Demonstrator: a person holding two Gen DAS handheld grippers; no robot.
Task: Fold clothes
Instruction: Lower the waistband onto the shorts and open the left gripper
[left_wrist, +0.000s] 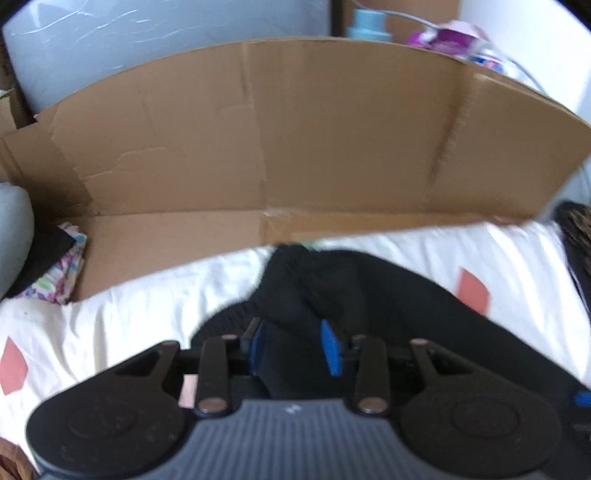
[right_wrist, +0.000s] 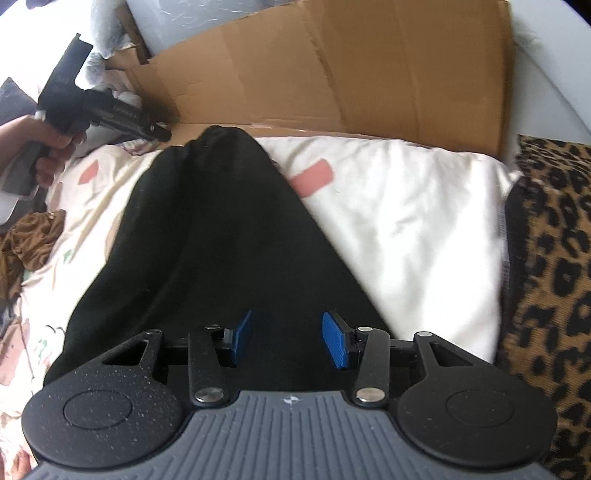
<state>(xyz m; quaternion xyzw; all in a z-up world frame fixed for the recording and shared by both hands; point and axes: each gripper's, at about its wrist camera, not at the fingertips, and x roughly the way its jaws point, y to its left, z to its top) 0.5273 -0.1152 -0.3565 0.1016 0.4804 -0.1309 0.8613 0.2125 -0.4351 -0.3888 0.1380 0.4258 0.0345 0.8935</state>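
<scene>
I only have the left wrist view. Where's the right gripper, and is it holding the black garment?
Observer: The right gripper is open, its blue pads apart over the black garment, gripping nothing.
Operator: How does the garment lie from there?
Observer: It runs as a long strip from that gripper toward the cardboard, narrowing at the far end.
Operator: Anything beside it on the right?
Observer: White bedding, then leopard-print fabric farther right.
</scene>
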